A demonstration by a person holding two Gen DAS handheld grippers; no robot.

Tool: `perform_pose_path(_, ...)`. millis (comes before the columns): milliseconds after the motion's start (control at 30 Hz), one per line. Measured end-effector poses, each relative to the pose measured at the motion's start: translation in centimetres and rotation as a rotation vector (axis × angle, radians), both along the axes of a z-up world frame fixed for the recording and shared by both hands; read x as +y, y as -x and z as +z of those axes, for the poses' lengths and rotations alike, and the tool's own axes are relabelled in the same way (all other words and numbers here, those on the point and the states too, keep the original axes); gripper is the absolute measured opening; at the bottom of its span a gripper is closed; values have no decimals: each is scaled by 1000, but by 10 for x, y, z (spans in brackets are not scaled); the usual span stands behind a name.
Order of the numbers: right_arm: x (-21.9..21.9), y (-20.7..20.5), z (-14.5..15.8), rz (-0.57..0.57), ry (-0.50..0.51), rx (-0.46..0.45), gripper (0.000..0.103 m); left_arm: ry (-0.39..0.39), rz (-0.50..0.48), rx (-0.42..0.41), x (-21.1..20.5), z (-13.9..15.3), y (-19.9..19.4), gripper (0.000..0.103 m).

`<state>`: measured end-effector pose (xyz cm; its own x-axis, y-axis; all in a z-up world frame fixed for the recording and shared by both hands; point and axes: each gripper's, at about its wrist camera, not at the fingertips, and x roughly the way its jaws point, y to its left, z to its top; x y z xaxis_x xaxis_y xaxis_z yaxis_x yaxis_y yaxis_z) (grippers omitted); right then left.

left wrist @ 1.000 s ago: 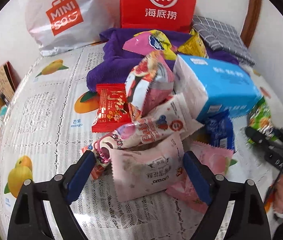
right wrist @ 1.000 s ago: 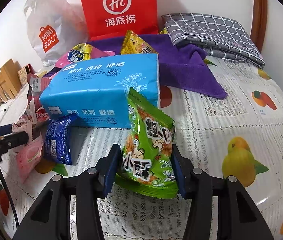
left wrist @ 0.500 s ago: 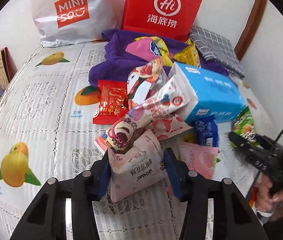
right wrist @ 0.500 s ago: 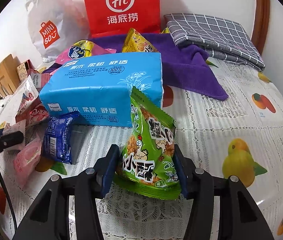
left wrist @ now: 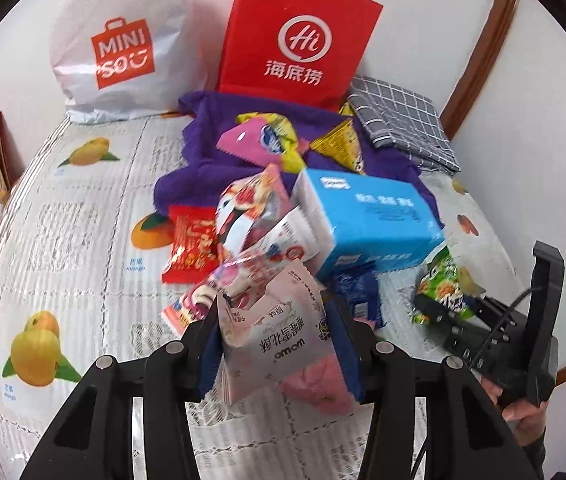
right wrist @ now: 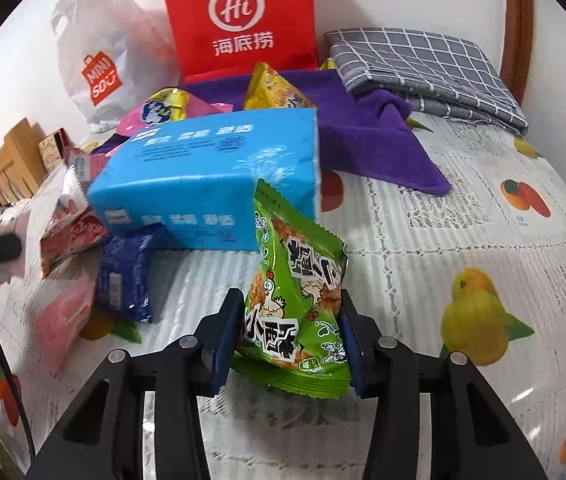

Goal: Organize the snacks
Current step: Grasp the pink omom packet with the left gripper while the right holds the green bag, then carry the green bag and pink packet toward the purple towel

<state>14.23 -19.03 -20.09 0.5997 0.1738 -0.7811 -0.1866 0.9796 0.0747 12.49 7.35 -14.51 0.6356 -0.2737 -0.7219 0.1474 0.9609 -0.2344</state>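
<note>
Lifted off the pile, the pale pink packet [left wrist: 279, 336] sat clamped in the left gripper [left wrist: 279, 344] (jaws just closed); the right gripper [right wrist: 289, 340] tightened on the crinkly green packet [right wrist: 295, 304] before the blue tissue pack [right wrist: 211, 184].

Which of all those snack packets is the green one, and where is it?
The green snack packet with the cartoon chicken, pinched in the right tool before the blue tissue pack; the others are pink, red, yellow or blue.

I see a glossy, crinkled film on the pink snack packet [left wrist: 279, 332] and the green one [right wrist: 295, 304]. The tablecloth [right wrist: 423, 240] looks like lacy, embossed plastic with a slight sheen. The purple towel [right wrist: 367, 136] is fuzzy matt cloth. The red bag [left wrist: 299, 36] looks like matt paper, the white bag [left wrist: 123, 44] like thin shiny plastic.
</note>
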Motion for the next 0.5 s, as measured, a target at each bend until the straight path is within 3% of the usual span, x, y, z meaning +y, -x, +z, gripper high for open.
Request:
perform_pose_path(200, 8, 11, 25, 38, -3, -58, 45, 24, -27, -2, -11, 9, -5, 47)
perform_pose_path(500, 12, 3, 70, 67, -27, -112, 44, 1, -67, -32, -33, 34, -21, 47)
